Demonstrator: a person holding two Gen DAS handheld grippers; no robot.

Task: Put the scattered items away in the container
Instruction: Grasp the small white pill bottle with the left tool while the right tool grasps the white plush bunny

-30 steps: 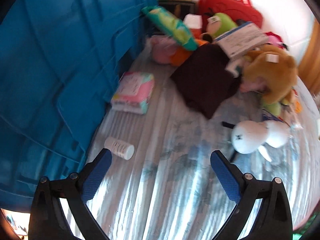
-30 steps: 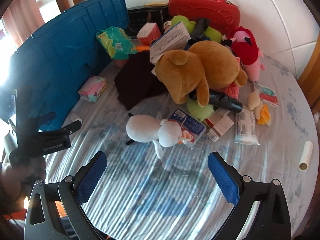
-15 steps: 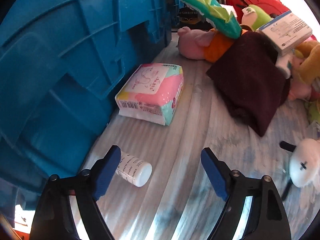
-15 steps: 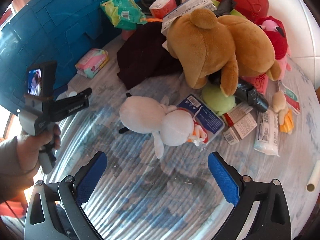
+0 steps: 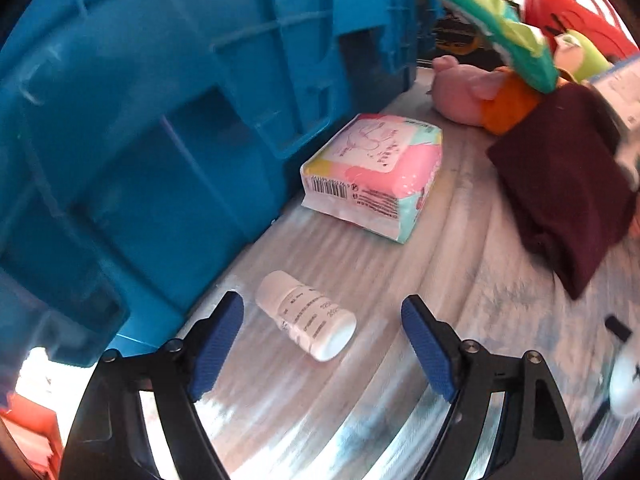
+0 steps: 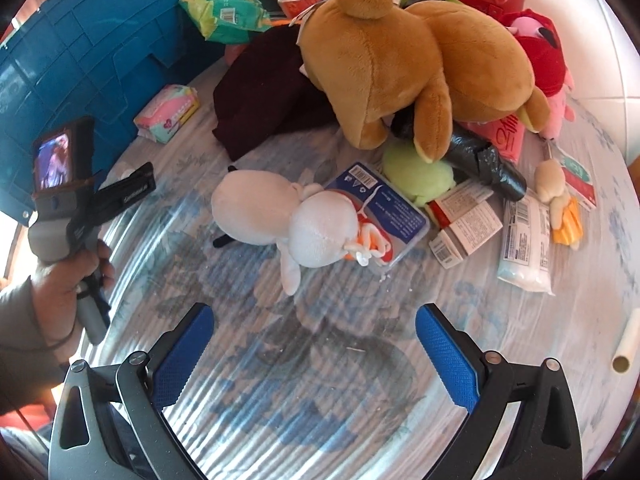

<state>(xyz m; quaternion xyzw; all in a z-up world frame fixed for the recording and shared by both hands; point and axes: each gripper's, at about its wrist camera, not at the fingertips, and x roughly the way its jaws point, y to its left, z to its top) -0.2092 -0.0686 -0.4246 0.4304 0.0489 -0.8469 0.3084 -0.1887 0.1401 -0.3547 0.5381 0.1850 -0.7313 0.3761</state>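
Currently noted: left gripper (image 5: 322,334) spread wide, holding nothing, low over the table (image 5: 460,280). Small white bottle (image 5: 306,322) lying on its side between the blue pads (image 5: 216,344), touching neither, cap end toward the camera. Judged light, rigid, smooth and liable to roll; best taken across the labelled barrel, mid-length, not at the cap. Just beyond: soft pink packet (image 5: 374,174), flat beside the wall of the blue crate (image 5: 160,120), likely squashy and easy to pinch at an edge. Farther off: maroon cloth (image 5: 560,184), limp. Right gripper (image 6: 314,354) likewise spread and empty, above bare tablecloth. Ahead of it: white plush (image 6: 288,214) resting partly on a blue pack (image 6: 386,208); brown bear (image 6: 404,60) behind, bulky but soft. Crate interior not visible in either view.
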